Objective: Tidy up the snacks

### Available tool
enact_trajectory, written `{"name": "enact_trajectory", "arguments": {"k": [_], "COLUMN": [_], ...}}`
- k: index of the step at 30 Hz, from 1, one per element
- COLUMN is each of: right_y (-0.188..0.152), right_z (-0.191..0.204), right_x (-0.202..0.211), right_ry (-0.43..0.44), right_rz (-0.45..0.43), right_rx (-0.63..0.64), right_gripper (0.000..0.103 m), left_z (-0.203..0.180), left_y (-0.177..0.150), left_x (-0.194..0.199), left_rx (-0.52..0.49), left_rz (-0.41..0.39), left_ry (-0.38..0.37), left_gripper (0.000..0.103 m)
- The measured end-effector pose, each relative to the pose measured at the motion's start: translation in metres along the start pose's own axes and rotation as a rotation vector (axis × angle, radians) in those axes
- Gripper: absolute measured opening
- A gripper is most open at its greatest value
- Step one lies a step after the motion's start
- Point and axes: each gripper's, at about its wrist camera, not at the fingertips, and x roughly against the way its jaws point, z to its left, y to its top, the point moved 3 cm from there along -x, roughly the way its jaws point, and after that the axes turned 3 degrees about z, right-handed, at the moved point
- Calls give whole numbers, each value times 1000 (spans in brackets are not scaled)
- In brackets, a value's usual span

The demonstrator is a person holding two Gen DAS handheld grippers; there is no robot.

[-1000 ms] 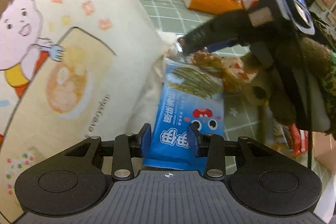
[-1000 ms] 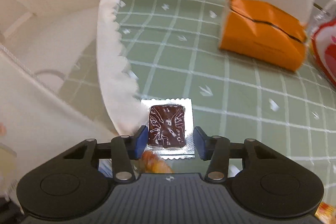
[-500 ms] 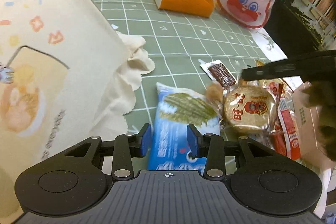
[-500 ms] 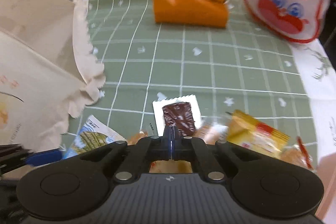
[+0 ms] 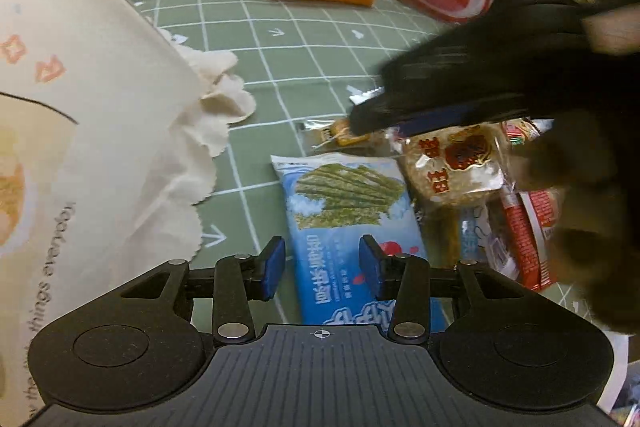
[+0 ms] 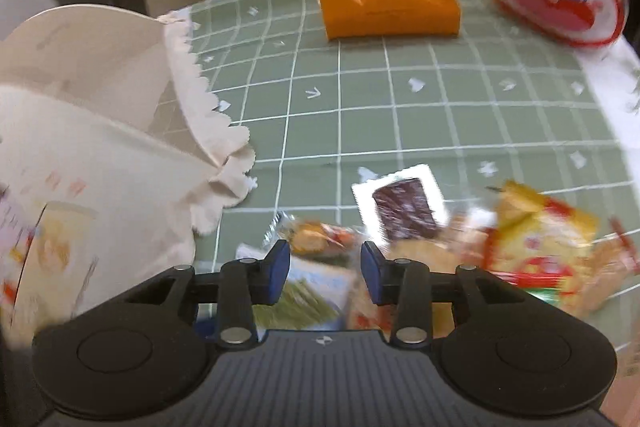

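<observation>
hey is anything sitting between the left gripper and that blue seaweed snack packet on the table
Nothing visible does. The left gripper hangs right over the blue seaweed snack packet, its jaws opening with the packet showing in the gap between them. The right gripper reaches in farther back, over the round rice cracker packet, not across that path.

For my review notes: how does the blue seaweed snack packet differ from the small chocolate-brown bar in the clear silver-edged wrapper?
The blue seaweed snack packet is opaque and printed, and it looks far larger; the small chocolate-brown bar in the clear silver-edged wrapper shows its contents. The packet lies nearest the left gripper, partly between its opening jaws, untouched; the bar lies farther out on the green checked tablecloth, beyond the right gripper. Both lie flat and sealed.
</observation>
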Motion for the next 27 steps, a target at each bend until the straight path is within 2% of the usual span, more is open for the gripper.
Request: {"name": "enact_trajectory", "arguments": {"k": [1,4,6,9,12,16,18,19,20,27], "right_y": [3,5,4,-2,-6,-6,-7,-8,-10,-45], "right_z": [4,14,18,21,20,20,17,15,13,-18], "right_x": [-11,-34,-39,-38,-39,-29,-16,-8,0,52], "right_ry": [-11,-80,-104,-82,-88,-89,-83,-86,-91,-84], "right_rz": [9,1,3,12,9,-13,-30,-42,-53,-76], "right_rx": [-13,12,39,54,65,74,68,69,74,21], "right_gripper": [44,68,68,68,59,37,31,26,17,16], "left_z": [1,7,11,15,16,18,18,17,17,5], "left_y": [0,-3,-5,-6,-7,-9,-8,-8,-6,-2], "left_x": [2,7,9,12,13,13,12,11,10,-1], "left_rx": [3,18,28,43,47,58,65,67,67,24], "left_rz": [0,-2,-2,-3,-2,4,2,1,1,-17], "left_ry": [3,9,6,2,0,-17,-30,-39,-44,-45], "left_gripper": [46,46,45,45,45,45,45,45,45,45]}}
